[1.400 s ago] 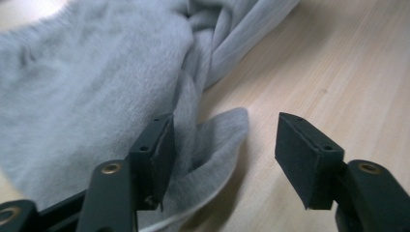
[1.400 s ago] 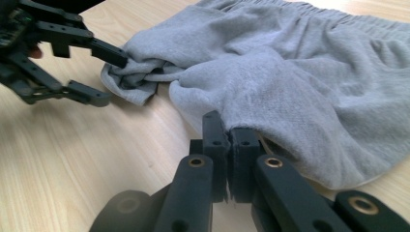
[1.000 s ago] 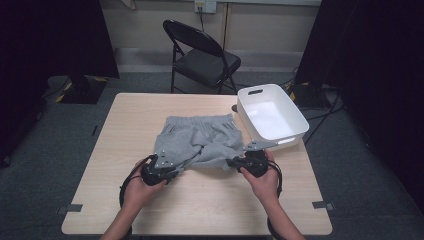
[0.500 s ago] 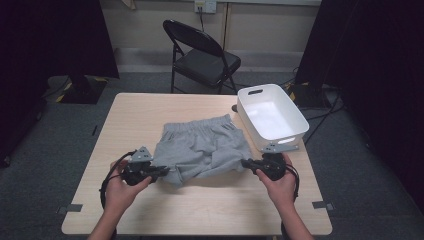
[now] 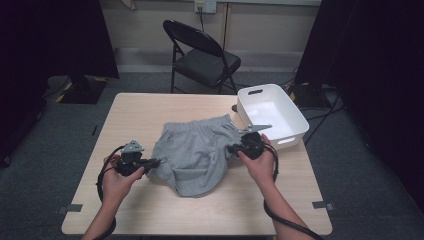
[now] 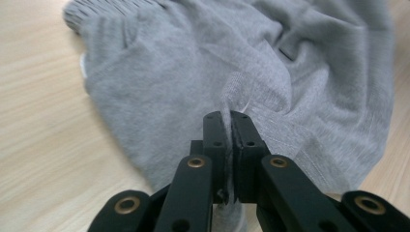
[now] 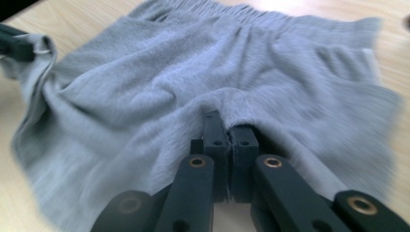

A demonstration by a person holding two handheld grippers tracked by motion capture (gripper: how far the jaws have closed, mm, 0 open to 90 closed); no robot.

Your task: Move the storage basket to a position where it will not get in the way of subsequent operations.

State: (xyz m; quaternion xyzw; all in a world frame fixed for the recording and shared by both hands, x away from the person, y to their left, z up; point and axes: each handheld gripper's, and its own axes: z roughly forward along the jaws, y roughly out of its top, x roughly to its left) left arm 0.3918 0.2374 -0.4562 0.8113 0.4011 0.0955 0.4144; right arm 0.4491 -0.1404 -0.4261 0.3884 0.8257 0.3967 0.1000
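Left gripper (image 5: 152, 162): lower left of the high view, held in the person's left hand (image 5: 117, 176); its fingers are clamped together on a fold of the grey shorts' (image 5: 197, 152) left edge, the cloth pinched between them in the left gripper view (image 6: 231, 145).
Right gripper (image 5: 235, 148): right of centre in the high view, held in the right hand (image 5: 260, 165); its fingers are pressed together on a hem of the shorts' right side, seen up close in the right gripper view (image 7: 227, 140).
Grey shorts: centre of the high view, lying on the bench (image 5: 150, 107) between the two grippers, waistband toward the far side, lower part bunched and rounded toward the near edge; the cloth is rumpled, not flat.
Bench: pale wood-grain top, bare around the shorts.
White bin (image 5: 295, 117): upper right of the bench, just beyond the right gripper, near the shorts' waistband corner.
Folding chair (image 5: 202, 60): black, on the floor past the far edge of the bench, top centre of the high view.
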